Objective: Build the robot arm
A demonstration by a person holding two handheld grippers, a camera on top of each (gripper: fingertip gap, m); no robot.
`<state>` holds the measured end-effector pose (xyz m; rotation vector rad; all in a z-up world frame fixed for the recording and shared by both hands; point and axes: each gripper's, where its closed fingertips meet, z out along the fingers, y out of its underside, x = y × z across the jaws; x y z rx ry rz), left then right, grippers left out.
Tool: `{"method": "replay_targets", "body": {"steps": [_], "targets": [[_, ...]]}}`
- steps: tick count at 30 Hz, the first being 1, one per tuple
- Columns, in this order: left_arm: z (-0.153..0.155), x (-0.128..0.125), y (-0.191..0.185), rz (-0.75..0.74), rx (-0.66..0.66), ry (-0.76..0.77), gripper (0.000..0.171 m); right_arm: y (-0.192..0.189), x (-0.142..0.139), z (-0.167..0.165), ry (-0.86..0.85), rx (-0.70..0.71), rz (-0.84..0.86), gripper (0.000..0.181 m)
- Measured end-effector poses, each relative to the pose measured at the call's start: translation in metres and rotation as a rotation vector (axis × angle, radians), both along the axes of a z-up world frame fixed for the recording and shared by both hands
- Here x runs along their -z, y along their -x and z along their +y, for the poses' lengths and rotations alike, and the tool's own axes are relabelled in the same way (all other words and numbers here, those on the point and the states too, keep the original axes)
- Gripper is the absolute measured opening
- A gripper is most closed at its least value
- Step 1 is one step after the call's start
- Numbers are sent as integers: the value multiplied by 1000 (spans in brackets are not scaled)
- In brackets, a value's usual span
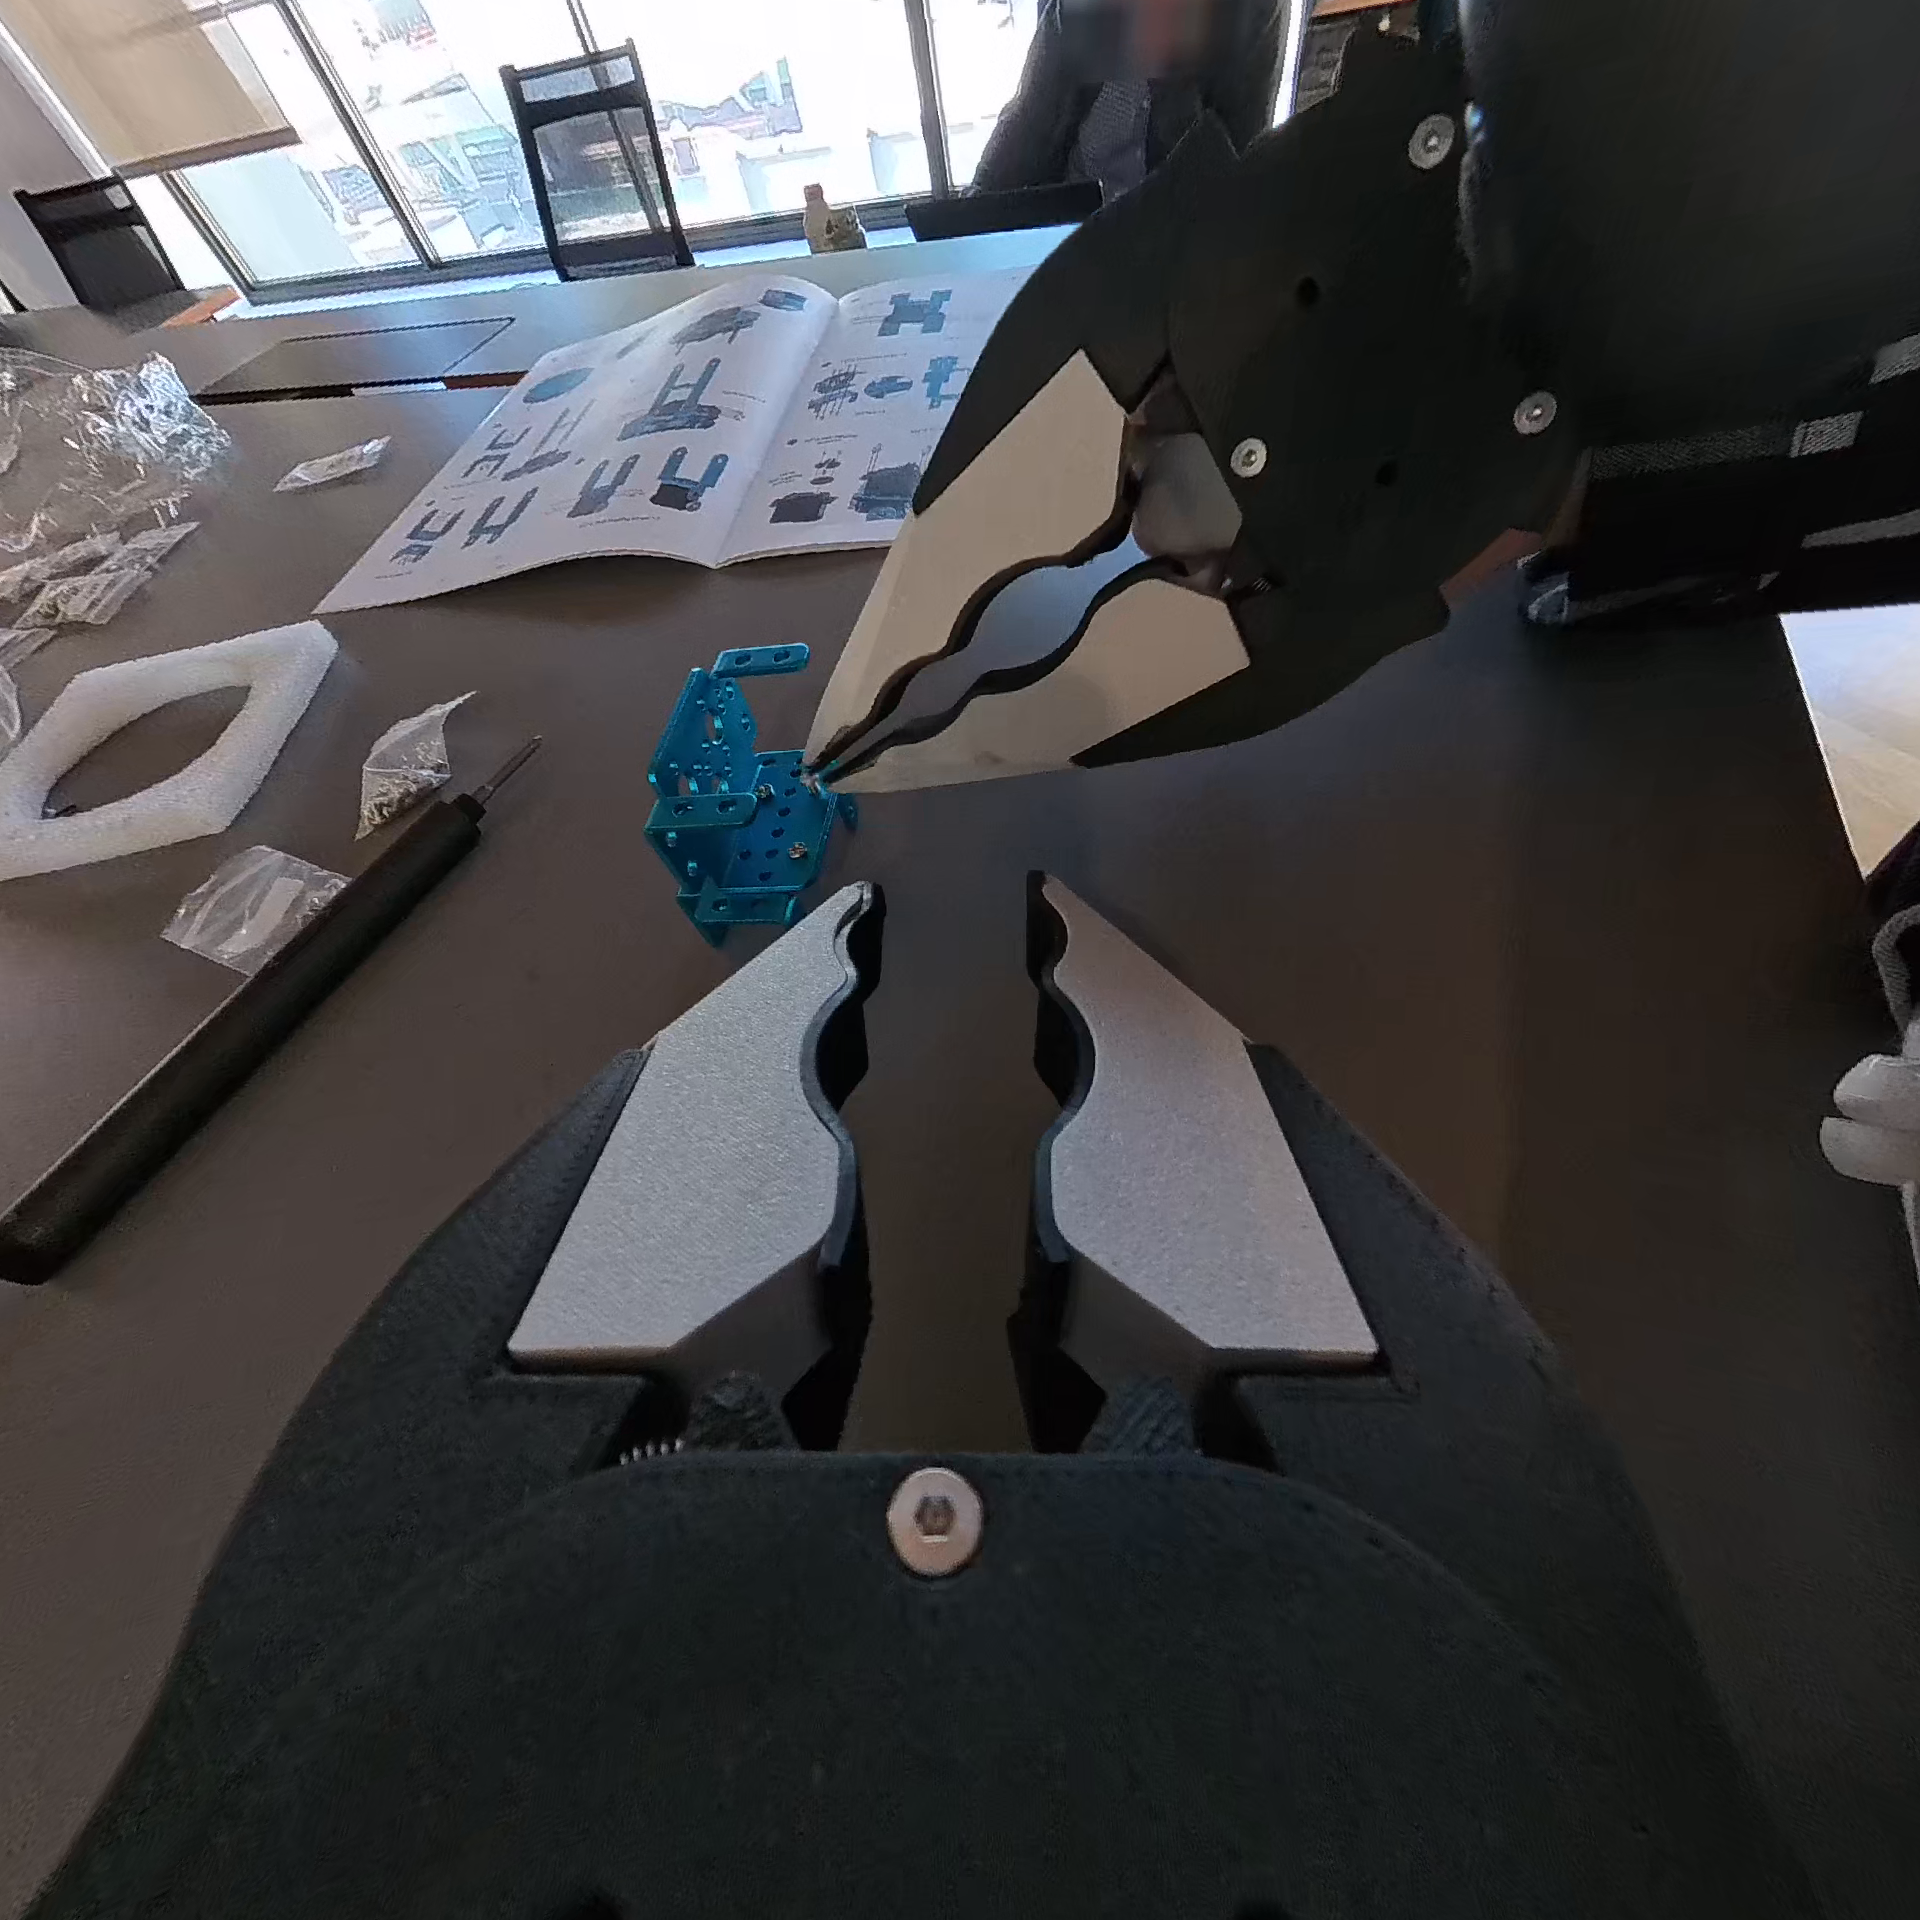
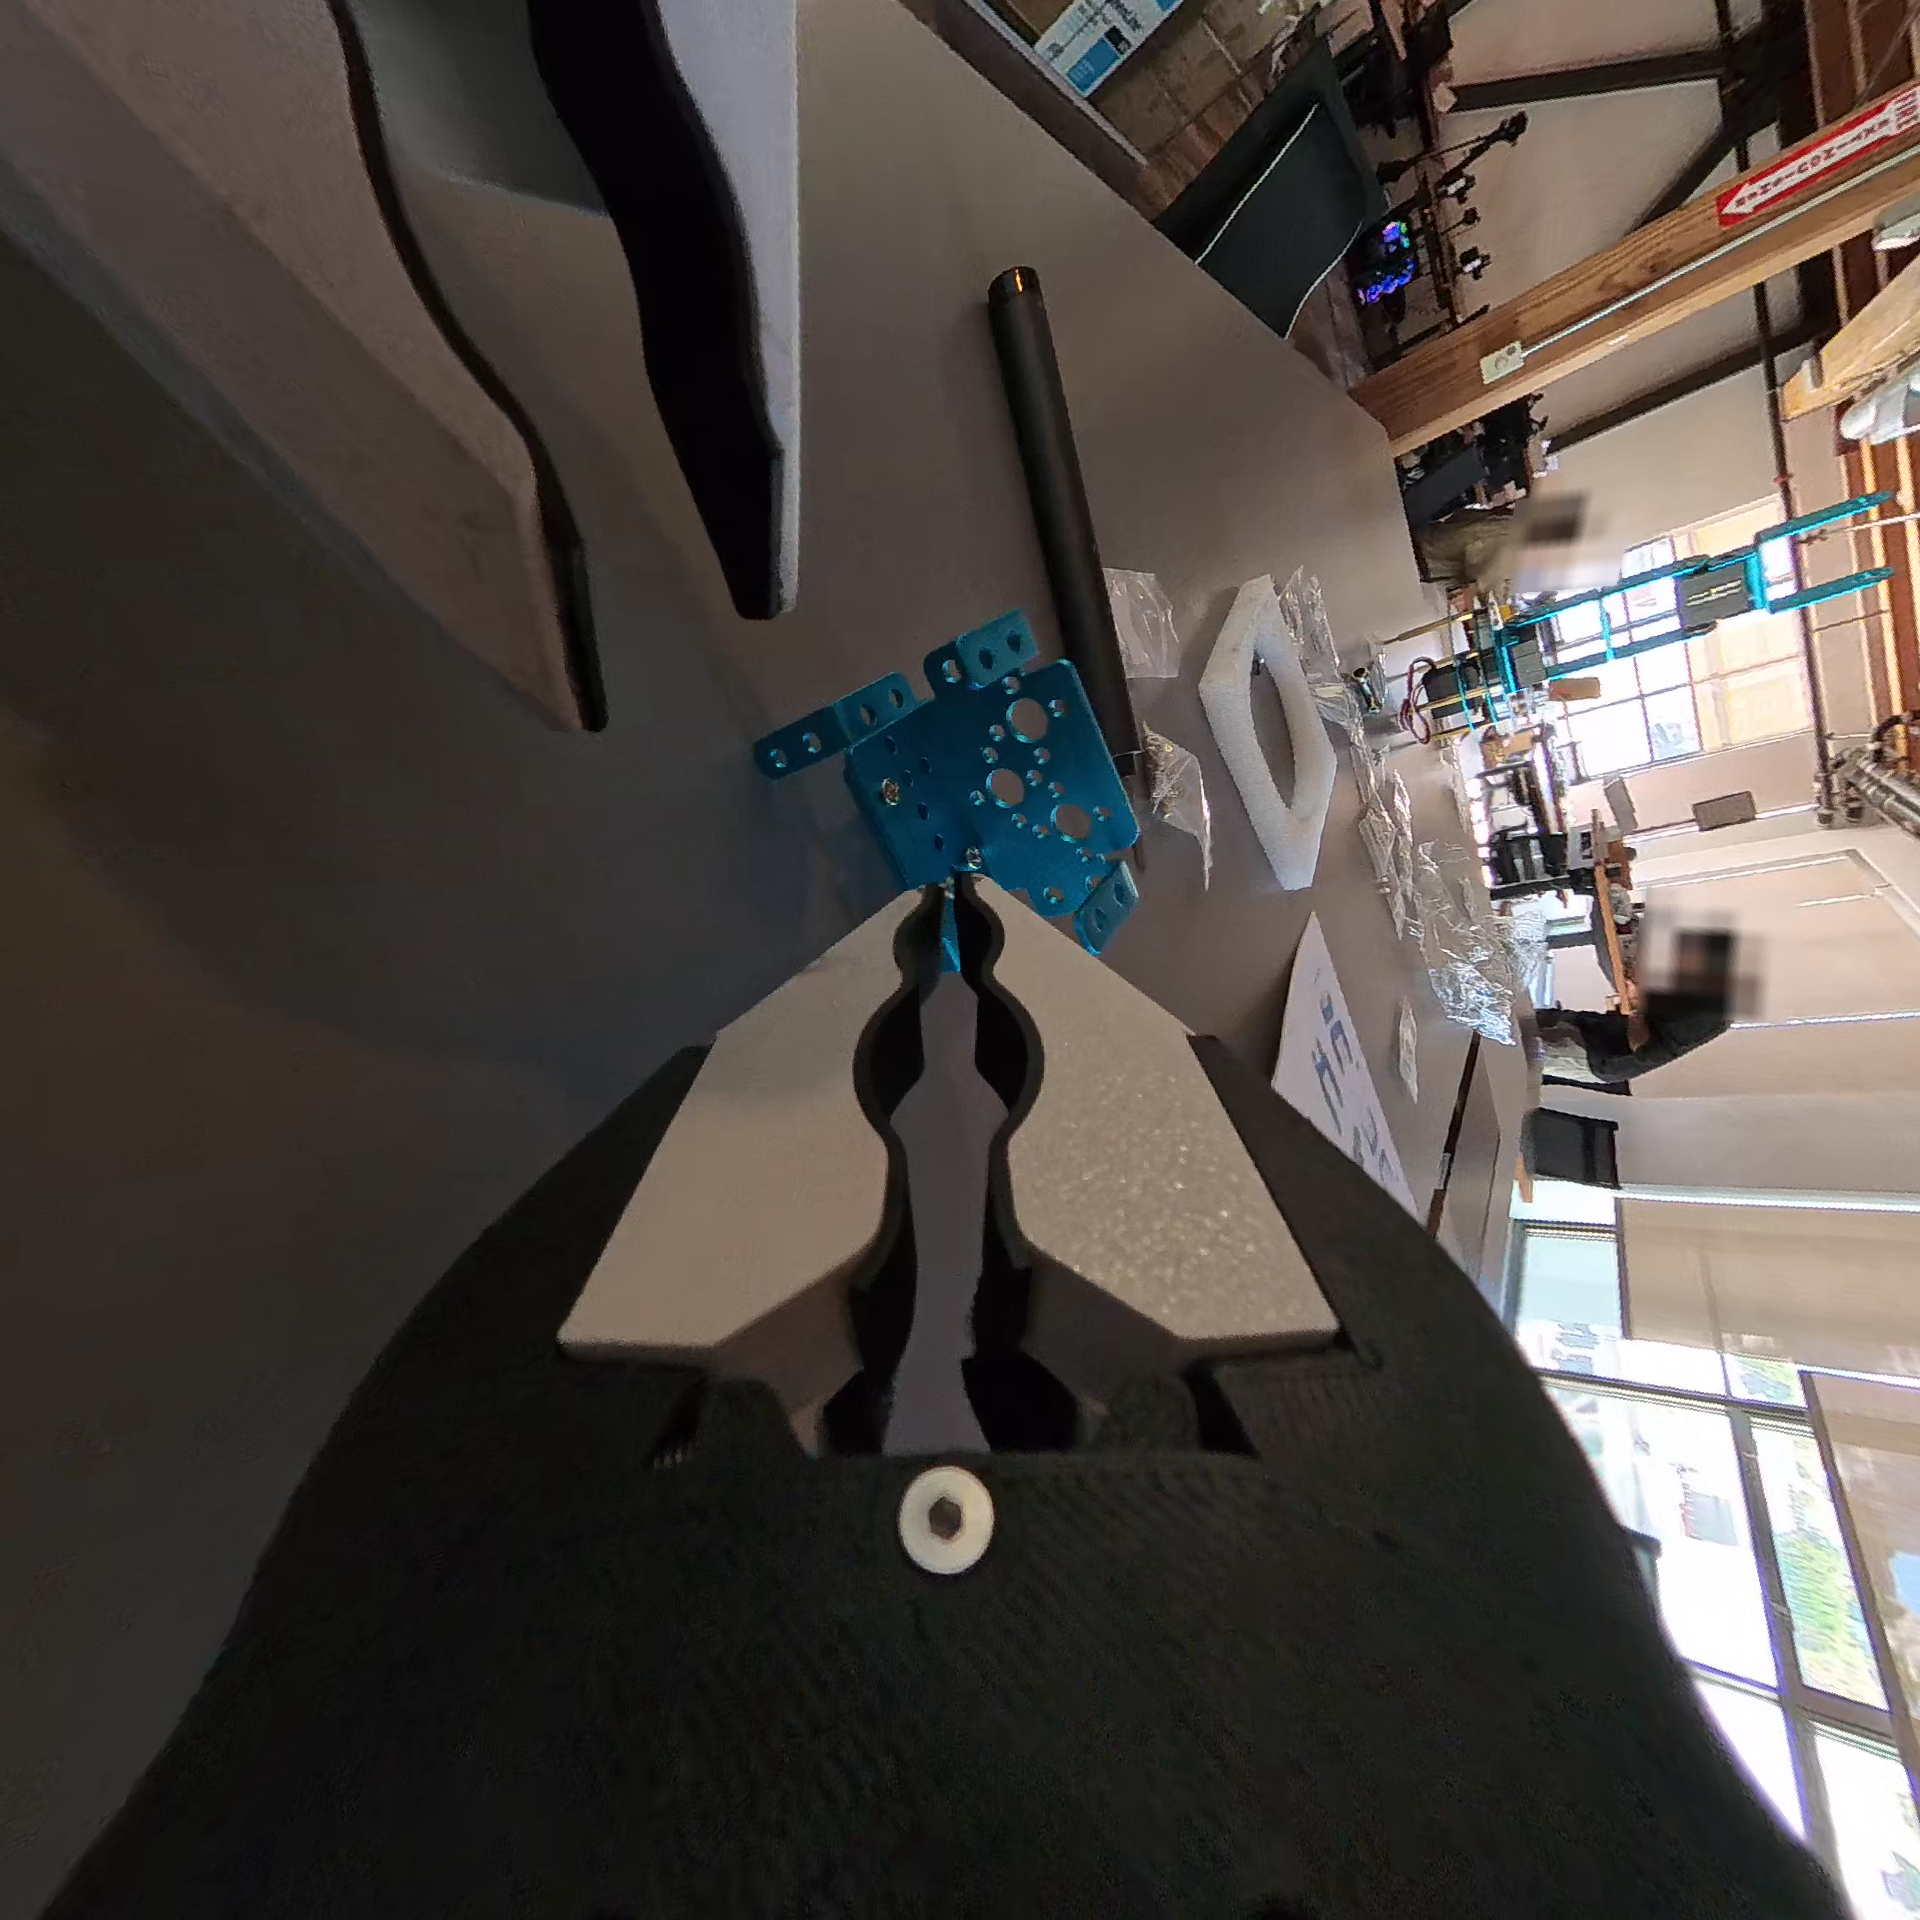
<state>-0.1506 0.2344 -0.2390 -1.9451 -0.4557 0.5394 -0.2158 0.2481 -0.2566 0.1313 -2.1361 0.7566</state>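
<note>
A blue perforated metal bracket assembly (image 1: pixel 727 800) stands on the dark table (image 1: pixel 1351 935); it also shows in the right wrist view (image 2: pixel 987 790). My right gripper (image 2: pixel 951 894) is shut, and its tips pinch a small silver screw (image 1: pixel 814 771) against the bracket's near top edge. From the left wrist view the right gripper (image 1: pixel 823 771) reaches in from the upper right. My left gripper (image 1: pixel 951 894) is open and empty, just in front of and right of the bracket. It also shows above the bracket in the right wrist view (image 2: pixel 675 665).
A long black screwdriver (image 1: pixel 239 1029) lies left of the bracket, with small bags of screws (image 1: pixel 405 769) and a white foam frame (image 1: pixel 156 727) beside it. An open instruction booklet (image 1: pixel 707 426) lies behind. Crumpled plastic wrap (image 1: pixel 94 447) is at far left. A person sits beyond the table. Across from one pair of fingers to the other is roughly 7 cm.
</note>
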Motion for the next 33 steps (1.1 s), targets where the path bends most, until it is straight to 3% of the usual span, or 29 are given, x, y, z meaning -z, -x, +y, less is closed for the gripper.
{"method": "replay_targets", "body": {"steps": [8,11,15,18,25,33], "targets": [[-9,-1,5,1,-41,-5,26,-2,-3,7,39,10,-42,4],[-41,0,24,-36,-190,0,25,-5,-7,16,95,37,-54,4],[-82,23,38,-269,-316,18,30,-8,-12,28,189,76,-72,4],[-87,35,40,-354,-296,50,32,-8,-7,32,204,89,-92,4],[-90,46,44,-247,-249,299,17,-9,-5,42,246,96,-99,4],[-86,49,46,-323,-225,292,9,-8,-4,52,262,109,-97,4]]}}
